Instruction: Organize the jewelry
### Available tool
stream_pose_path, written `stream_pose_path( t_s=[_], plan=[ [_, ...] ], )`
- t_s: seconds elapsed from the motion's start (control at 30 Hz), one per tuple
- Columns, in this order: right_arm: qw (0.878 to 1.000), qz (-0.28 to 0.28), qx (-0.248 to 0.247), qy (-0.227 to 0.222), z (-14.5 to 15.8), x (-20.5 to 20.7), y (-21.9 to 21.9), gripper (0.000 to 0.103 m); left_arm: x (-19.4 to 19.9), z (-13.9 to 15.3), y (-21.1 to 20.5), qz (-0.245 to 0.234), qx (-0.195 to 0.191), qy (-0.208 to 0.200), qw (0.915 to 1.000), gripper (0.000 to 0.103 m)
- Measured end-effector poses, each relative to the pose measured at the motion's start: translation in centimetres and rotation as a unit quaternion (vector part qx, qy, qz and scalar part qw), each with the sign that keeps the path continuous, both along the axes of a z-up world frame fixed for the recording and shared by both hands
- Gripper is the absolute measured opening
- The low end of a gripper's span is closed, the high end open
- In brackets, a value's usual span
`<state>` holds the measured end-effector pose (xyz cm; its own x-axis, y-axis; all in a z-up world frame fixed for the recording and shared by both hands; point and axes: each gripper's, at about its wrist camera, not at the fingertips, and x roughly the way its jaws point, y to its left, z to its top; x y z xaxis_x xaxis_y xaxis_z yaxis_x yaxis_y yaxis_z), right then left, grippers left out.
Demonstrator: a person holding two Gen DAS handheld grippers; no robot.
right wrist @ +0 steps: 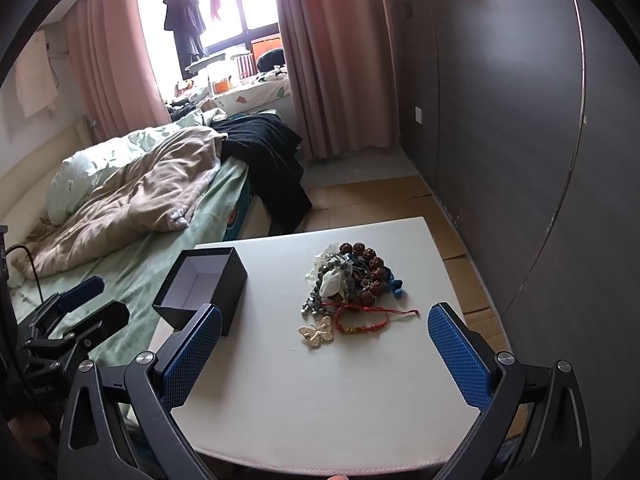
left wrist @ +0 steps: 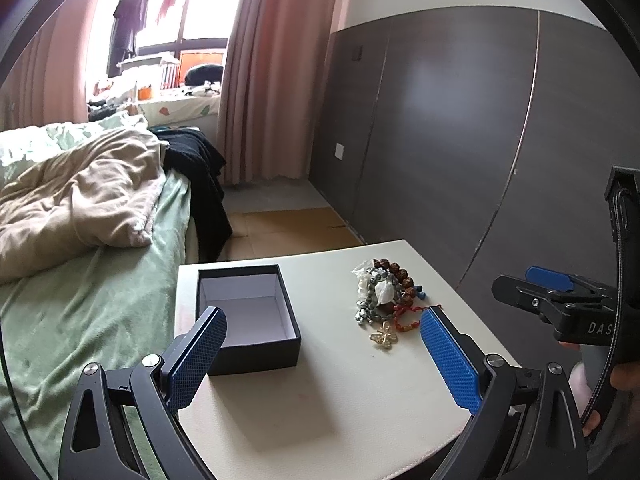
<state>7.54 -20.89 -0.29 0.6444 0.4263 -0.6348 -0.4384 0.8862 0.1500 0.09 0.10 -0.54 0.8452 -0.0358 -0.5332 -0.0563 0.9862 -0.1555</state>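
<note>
The right hand-held gripper hangs over the near edge of the bench with its blue pads spread wide and nothing between them. The left hand-held gripper is spread just as wide and equally empty, its left pad in front of the near corner of the black box.

By the look of things the sorting has not begun. The box stands open on the left of the bench, its pale lining bare. All the jewelry lies in one tangled heap well apart to its right (brown beads, grey-green beads, a red cord bracelet, something blue). A gold butterfly piece sits at the near edge of the heap. Every piece is left to move.

The only legible writing is "DAS", on the right hand-held gripper's body in the left wrist view; the rest is cut off.
</note>
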Motion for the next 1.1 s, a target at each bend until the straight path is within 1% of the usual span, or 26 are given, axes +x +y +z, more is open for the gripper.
stream_pose_path(
  t_s=[0.27, 0.37, 0.43, 0.67, 0.87, 0.97, 1.03, 1.1],
  plan=[
    [1.000, -0.002, 0.000, 0.002, -0.2, 0.3, 0.0, 0.103, 0.3, -0.5, -0.4, -0.005, 0.007, 0.006, 0.9999, 0.098],
    [1.000, -0.010, 0.005, 0.010, -0.4, 0.7, -0.3, 0.103, 0.6, -0.6, -0.3, -0.004, 0.000, 0.009, 1.0000, 0.098],
    [0.999, -0.024, 0.008, 0.021, -0.7, 1.3, -0.7, 0.103, 1.1, -0.9, -0.3, -0.001, -0.007, 0.013, 0.9999, 0.098],
    [0.994, -0.074, 0.048, 0.068, -1.6, 3.6, -3.6, 0.103, 2.6, -1.5, -0.7, -0.001, -0.016, 0.021, 0.9997, 0.098],
    [0.988, -0.099, 0.066, 0.096, -2.4, 5.1, -5.3, 0.103, 4.1, -2.1, -1.6, -0.019, -0.035, 0.029, 0.9988, 0.097],
    [0.986, -0.105, 0.079, 0.103, -2.6, 5.6, -6.0, 0.103, 4.8, -2.4, -2.6, -0.032, -0.024, 0.031, 0.9988, 0.094],
    [0.984, -0.110, 0.085, 0.109, -2.6, 6.0, -6.4, 0.103, 5.5, -3.0, -3.5, -0.042, -0.009, 0.041, 0.9982, 0.087],
    [0.982, -0.116, 0.093, 0.116, -2.8, 6.4, -6.8, 0.103, 6.0, -3.6, -4.2, -0.057, -0.006, 0.053, 0.9969, 0.086]
  ],
)
